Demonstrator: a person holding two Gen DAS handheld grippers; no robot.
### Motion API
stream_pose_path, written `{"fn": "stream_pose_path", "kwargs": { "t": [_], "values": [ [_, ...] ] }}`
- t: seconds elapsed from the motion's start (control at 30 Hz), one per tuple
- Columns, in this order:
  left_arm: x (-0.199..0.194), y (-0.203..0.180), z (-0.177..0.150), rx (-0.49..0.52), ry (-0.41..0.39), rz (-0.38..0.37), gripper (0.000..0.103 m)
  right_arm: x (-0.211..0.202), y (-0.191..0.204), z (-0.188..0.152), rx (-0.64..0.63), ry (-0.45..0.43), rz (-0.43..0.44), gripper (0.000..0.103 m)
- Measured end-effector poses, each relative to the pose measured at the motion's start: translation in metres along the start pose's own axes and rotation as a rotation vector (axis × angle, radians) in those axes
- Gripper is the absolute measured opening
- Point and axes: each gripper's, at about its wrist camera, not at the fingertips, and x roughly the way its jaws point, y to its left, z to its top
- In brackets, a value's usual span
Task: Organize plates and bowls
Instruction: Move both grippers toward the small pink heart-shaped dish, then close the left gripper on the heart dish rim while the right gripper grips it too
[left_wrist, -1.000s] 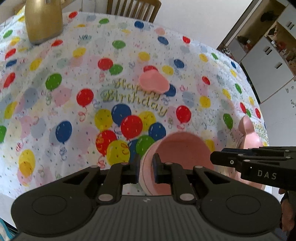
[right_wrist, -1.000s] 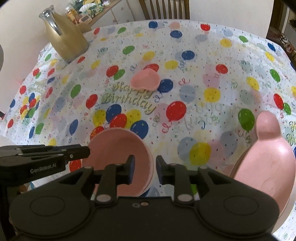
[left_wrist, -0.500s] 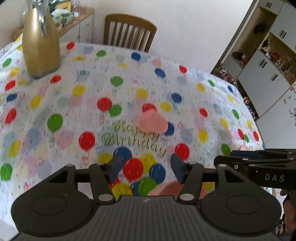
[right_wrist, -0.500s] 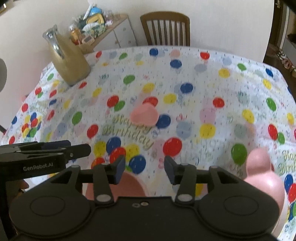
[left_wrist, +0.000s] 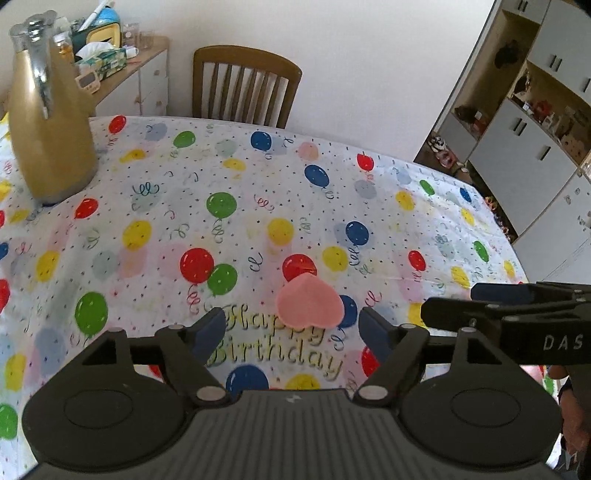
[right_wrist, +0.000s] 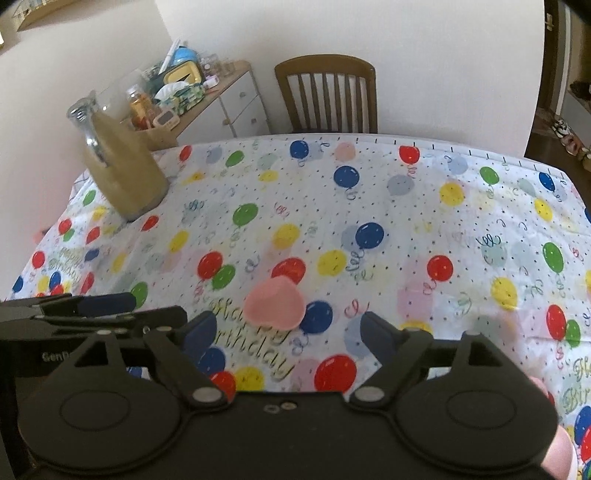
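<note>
A small pink heart-shaped dish (left_wrist: 309, 305) lies on the balloon tablecloth (left_wrist: 258, 206) by the "Happy Birthday" print, also seen as the heart dish (right_wrist: 275, 304) in the right wrist view. My left gripper (left_wrist: 291, 330) hovers short of it, its jaws opening with nothing between them. My right gripper (right_wrist: 289, 332) hangs beside it, jaws also opening and empty. Each gripper shows in the other's view: the right gripper (left_wrist: 517, 317) and the left gripper (right_wrist: 92, 314). A sliver of a pink plate (right_wrist: 559, 452) shows at the bottom right edge.
A tall gold jug (left_wrist: 48, 140) stands at the table's far left. A wooden chair (left_wrist: 243, 88) sits behind the far edge, with a cluttered sideboard (right_wrist: 207, 96) to its left. White cabinets (left_wrist: 535, 147) line the right wall.
Both grippers drew back and tilted up while their jaws opened. The left one let go of the pink bowl's rim, and the pink bowl and big plate slid out of view.
</note>
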Motion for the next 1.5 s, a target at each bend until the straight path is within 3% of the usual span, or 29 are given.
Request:
{"fn": "stream_pose_path", "kwargs": {
  "t": [0.37,0.73,0.93,1.07,1.23,1.37,1.5],
  "values": [
    [0.067,0.016,0.015,-0.026,0.088,-0.015,0.079,0.055,-0.026,0.013,0.126,0.061,-0.037,0.087],
    [0.117,0.031,0.014,-0.069,0.166,-0.008,0.079,0.101,-0.032,0.012,0.138,0.128,-0.065,0.08],
    [0.133,0.034,0.014,-0.08,0.178,0.005,0.078,0.124,-0.033,0.014,0.151,0.155,-0.05,0.071],
    [0.138,0.038,0.013,-0.095,0.175,0.006,0.078,0.133,-0.03,0.013,0.148,0.167,-0.023,0.056],
    [0.138,0.037,0.013,-0.099,0.159,-0.023,0.063,0.142,-0.03,0.012,0.153,0.19,0.002,0.039],
    [0.14,0.036,0.014,-0.099,0.164,-0.06,0.037,0.147,-0.028,0.01,0.147,0.206,0.023,0.023],
    [0.141,0.035,0.012,-0.099,0.165,-0.074,0.029,0.149,-0.023,0.009,0.128,0.209,0.035,0.01]
  ]
}}
